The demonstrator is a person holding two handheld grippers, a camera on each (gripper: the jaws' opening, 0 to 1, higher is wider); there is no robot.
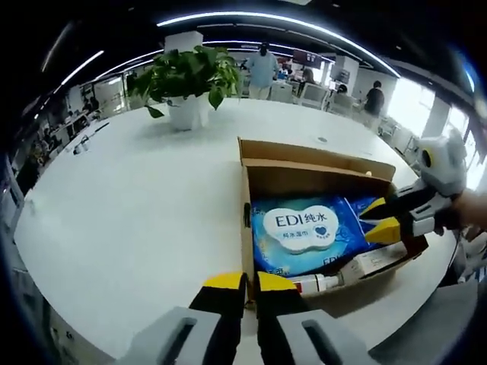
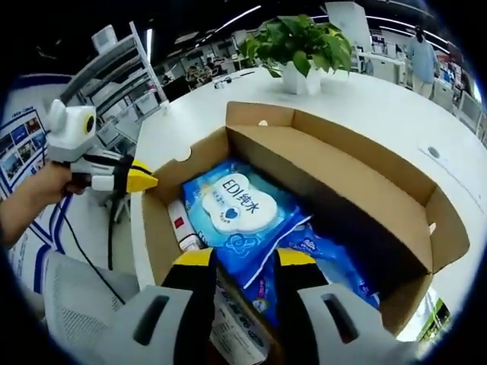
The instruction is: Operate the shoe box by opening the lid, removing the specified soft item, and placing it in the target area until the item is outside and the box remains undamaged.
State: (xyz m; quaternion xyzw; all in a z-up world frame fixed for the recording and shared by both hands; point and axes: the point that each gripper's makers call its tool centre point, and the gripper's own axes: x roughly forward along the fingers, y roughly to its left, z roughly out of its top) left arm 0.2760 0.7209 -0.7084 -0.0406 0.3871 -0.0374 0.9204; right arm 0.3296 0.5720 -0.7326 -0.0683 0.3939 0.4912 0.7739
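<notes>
White tabletop (image 1: 137,205) spreads wide and curved under my left gripper view, glossy enough to catch the ceiling strip lights. On it sits the shoe box (image 1: 319,163), brown cardboard, already open with its lid flap standing up along the far side. Inside the box lies the blue wipes pack (image 1: 308,232) with a white label, resting flat among other blue packets, and a white tube with a red band (image 1: 335,280) lies along the box's near wall.

My left gripper (image 1: 249,285) rises from the bottom of that view with its yellow-tipped jaws nearly together and nothing between them; it sits just outside the box's near corner. My right gripper (image 1: 384,219) comes in from the right, its yellow tips over the box's right end beside the wipes pack. In the right gripper view, its jaws are parted and straddle the box's near wall (image 2: 228,293), with the wipes pack (image 2: 236,209) just ahead of the tips; I cannot tell whether they press on the cardboard. The left gripper (image 2: 143,180) shows at the left there, held by a hand (image 2: 46,190) just off the box's corner.

Beyond the box stands a potted plant (image 1: 186,84) in a white pot. The room is an open office with desks, shelving (image 2: 122,76), and people standing in the distance (image 1: 262,68).
</notes>
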